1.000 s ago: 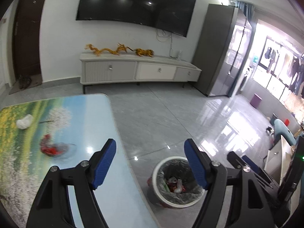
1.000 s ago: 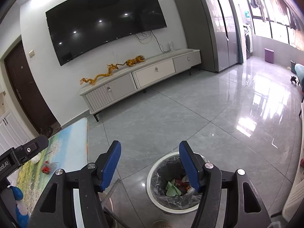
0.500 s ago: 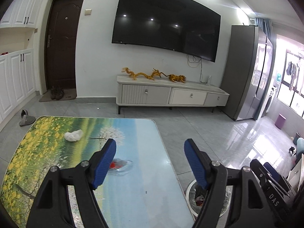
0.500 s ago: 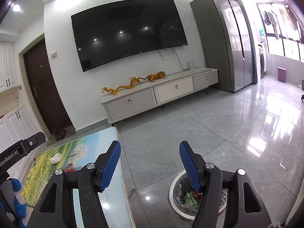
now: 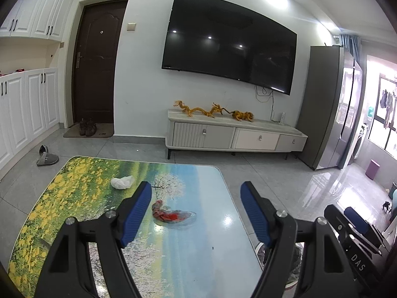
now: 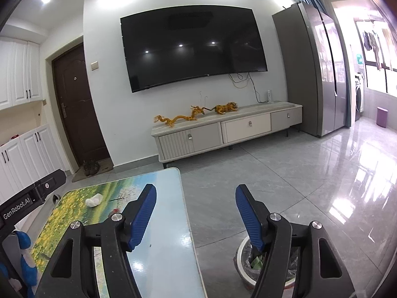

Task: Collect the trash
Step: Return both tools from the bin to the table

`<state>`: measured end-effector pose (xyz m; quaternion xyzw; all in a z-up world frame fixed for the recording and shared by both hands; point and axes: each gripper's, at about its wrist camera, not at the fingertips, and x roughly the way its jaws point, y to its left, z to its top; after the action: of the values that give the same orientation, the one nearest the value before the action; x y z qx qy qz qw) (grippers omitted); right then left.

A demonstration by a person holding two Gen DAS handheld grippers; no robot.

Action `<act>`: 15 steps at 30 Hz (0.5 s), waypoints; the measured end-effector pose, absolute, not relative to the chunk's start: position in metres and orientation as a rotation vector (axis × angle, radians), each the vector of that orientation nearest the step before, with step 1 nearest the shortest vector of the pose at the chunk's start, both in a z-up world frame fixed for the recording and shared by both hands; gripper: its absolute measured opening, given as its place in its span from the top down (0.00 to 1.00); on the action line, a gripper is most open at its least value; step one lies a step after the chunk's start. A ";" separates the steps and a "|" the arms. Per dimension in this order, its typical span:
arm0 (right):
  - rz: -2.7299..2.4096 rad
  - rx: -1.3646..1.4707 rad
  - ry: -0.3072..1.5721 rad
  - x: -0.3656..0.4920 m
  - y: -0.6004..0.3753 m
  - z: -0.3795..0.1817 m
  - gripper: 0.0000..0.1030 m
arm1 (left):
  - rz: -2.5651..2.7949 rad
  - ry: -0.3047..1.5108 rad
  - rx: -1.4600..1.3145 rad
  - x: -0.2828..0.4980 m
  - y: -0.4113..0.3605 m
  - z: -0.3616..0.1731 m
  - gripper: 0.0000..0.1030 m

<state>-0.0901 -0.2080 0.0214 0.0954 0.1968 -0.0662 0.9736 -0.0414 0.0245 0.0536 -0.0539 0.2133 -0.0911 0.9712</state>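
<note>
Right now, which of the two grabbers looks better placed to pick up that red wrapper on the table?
Left, probably. The left gripper is open with the red wrapper lying between its fingers' line of sight on the table. The right gripper points past the table edge, near the trash bin.

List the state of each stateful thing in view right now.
Left gripper: jaws open, empty, above the table.
Right gripper: jaws open, empty.
Red wrapper: lying on the table.
White tissue: crumpled, on the table.
Bin: on the floor, lined, holding trash.
Door: shut.
TV: off.
</note>
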 end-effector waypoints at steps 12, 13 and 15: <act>-0.083 0.127 0.339 -0.108 -0.172 0.042 0.35 | -0.160 0.370 -0.127 -0.078 0.054 0.073 0.29; -0.078 0.120 0.338 -0.109 -0.170 0.043 0.35 | -0.157 0.369 -0.132 -0.079 0.058 0.072 0.29; -0.067 0.104 0.338 -0.108 -0.163 0.044 0.35 | -0.147 0.369 -0.142 -0.081 0.065 0.070 0.29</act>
<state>-0.1078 -0.1631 0.0439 0.0519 0.1679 -0.0332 0.9839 -0.0805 0.0651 0.0702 -0.0705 0.1832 -0.0730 0.9778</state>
